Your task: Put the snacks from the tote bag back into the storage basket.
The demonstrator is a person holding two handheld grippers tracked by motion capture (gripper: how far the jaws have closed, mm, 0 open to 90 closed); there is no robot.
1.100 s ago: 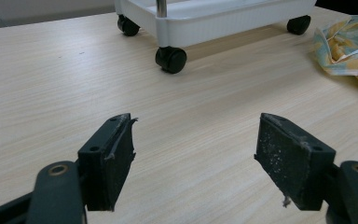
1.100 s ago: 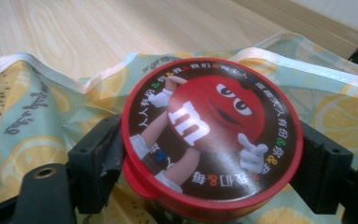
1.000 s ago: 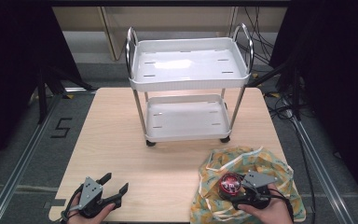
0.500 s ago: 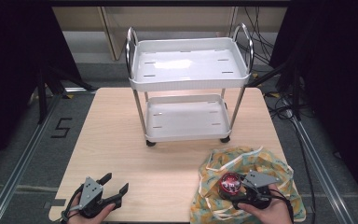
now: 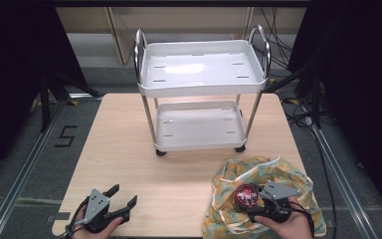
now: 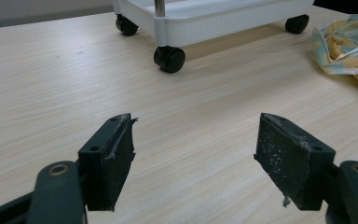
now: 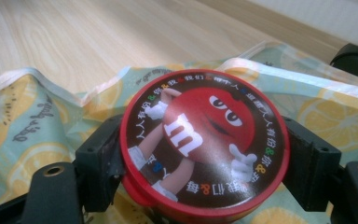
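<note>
The right gripper (image 5: 256, 200) is clamped on a round red candy tin with a cartoon-printed lid (image 7: 204, 144), its jaws bearing on opposite sides of the rim. The tin sits over a crumpled yellow-and-green fruit-print cloth bag (image 5: 278, 172) at the near right corner of the light wooden table (image 5: 129, 149).

Recommendation, as a judgement: lift straight up and keep the lid level, so that the smooth round wall does not slip between the pads and the cloth does not snag.

The right hand (image 5: 288, 226) lies low over the bag, pointing left. The left gripper (image 5: 124, 198) rests at the near left corner, jaws spread apart and empty, aimed toward the white two-tier wheeled trolley (image 5: 204, 89).
</note>
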